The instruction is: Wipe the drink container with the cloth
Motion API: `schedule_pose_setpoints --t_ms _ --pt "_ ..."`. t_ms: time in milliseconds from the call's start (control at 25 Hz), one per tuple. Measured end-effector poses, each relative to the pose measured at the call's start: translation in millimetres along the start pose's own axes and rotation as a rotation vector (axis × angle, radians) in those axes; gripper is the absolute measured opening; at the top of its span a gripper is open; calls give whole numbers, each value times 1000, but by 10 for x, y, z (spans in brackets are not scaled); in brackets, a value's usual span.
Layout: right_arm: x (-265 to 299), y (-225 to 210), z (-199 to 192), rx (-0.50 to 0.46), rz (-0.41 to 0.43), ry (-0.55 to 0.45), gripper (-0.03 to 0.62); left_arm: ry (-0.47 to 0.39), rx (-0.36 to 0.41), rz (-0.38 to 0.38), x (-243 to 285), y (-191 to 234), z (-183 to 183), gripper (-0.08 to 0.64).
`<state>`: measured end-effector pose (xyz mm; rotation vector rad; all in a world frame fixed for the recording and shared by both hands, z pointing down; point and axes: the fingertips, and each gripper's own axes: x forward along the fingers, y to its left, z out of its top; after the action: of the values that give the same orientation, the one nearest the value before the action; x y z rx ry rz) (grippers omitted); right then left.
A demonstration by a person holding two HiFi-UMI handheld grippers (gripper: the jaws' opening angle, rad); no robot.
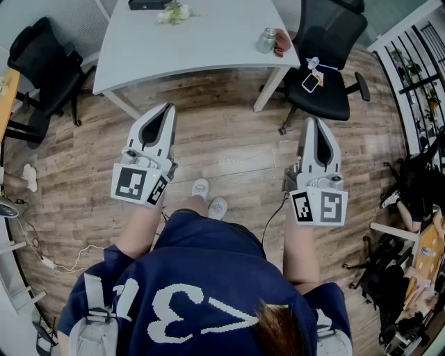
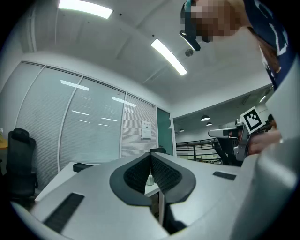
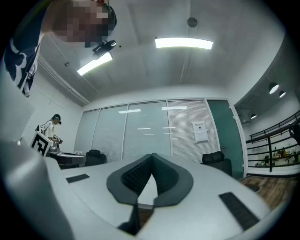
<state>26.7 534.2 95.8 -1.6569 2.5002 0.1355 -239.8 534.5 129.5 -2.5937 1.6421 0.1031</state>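
Note:
On the white table's (image 1: 208, 42) right end stands the drink container (image 1: 266, 39), a small metal cup, with a reddish-brown cloth (image 1: 281, 42) lying right beside it. I hold both grippers over the wooden floor, well short of the table. The left gripper (image 1: 167, 109) points toward the table's front edge and is shut with nothing in it. The right gripper (image 1: 313, 122) is level with it, also shut and empty. In the left gripper view the jaws (image 2: 150, 157) meet in a closed line. In the right gripper view the right gripper (image 3: 151, 156) shows the same.
A black office chair (image 1: 327, 49) with a phone on its seat stands right of the table, and another chair (image 1: 38, 62) stands at the left. Flowers (image 1: 174, 12) and a black object (image 1: 147, 4) lie at the table's far side. Cables (image 1: 49, 261) trail across the floor at the left.

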Motion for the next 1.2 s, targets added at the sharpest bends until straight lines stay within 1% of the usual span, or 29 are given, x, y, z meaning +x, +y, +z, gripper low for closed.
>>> schedule_pose_setpoints --t_ms 240,360,560,680,880,1200 --pt "-3 -18 20 6 16 -11 25 -5 12 10 4 -58 40 17" --pt "16 -45 41 14 19 -37 25 -2 14 12 40 -74 28 17" --pt "165 -123 -21 32 33 -25 26 5 3 10 205 -15 -39 17" --pt "326 -182 -52 29 34 -20 26 -1 -5 -1 405 64 -72 17" --pt "750 -331 -104 24 33 -16 26 -18 -16 -28 897 261 -109 17" --pt "1615 -460 -123 23 8 -32 26 -35 -10 -88 1687 791 -114 17"
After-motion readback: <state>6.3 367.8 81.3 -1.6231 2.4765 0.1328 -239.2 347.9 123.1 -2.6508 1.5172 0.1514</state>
